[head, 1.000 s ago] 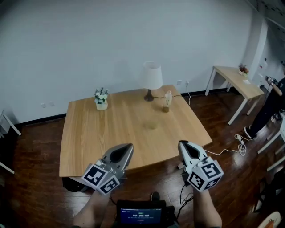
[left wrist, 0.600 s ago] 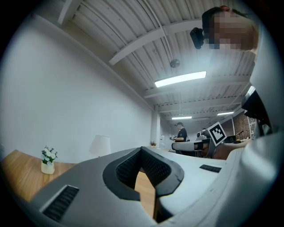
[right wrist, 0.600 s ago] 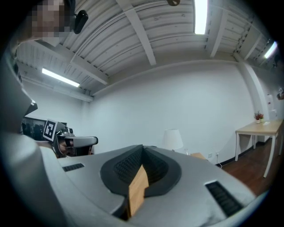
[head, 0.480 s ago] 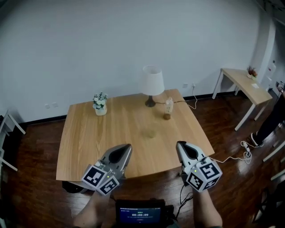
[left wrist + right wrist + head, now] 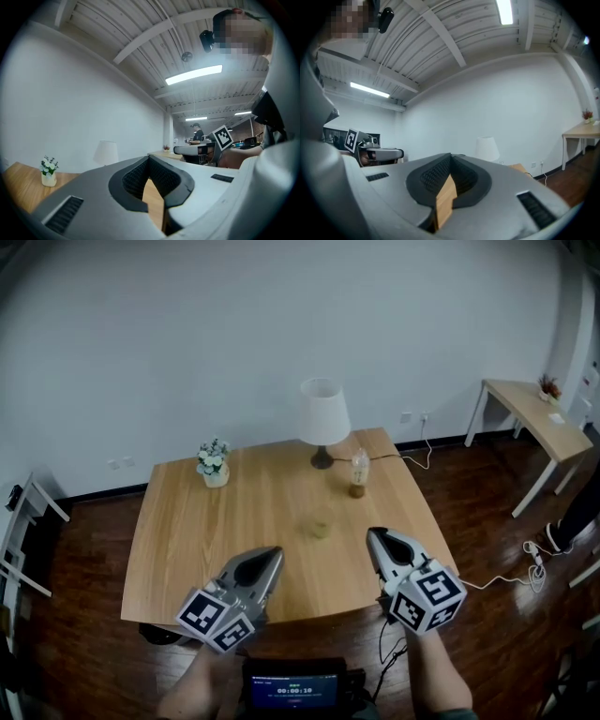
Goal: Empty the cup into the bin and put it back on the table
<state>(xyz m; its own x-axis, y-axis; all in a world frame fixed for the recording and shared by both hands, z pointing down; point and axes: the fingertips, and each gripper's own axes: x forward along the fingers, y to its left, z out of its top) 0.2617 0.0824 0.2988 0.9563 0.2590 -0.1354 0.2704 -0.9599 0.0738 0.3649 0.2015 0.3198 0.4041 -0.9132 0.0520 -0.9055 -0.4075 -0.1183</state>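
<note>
On the wooden table [image 5: 187, 521], a small translucent cup [image 5: 320, 526] stands near the middle. A taller clear lidded cup [image 5: 358, 473] stands farther back, beside the lamp. My left gripper [image 5: 274, 552] hovers over the table's front edge with its jaws shut and empty. My right gripper [image 5: 372, 534] is also shut and empty, a little right of and nearer than the small cup. In the left gripper view the left gripper [image 5: 149, 158] has its tips together. So does the right gripper [image 5: 451, 155] in the right gripper view. A dark object [image 5: 159, 634] shows under the table's front left edge, mostly hidden.
A white lamp [image 5: 323, 418] and a small flower vase [image 5: 214, 465] stand at the table's back. A side desk [image 5: 534, 413] is at the right, with a white cable [image 5: 525, 563] on the floor. A white frame [image 5: 28, 540] stands at the left. A person [image 5: 197, 131] stands far off.
Both grippers have moved forward toward the table and now reach over its front edge. The table sits closer in view and the side desk has slid right.
</note>
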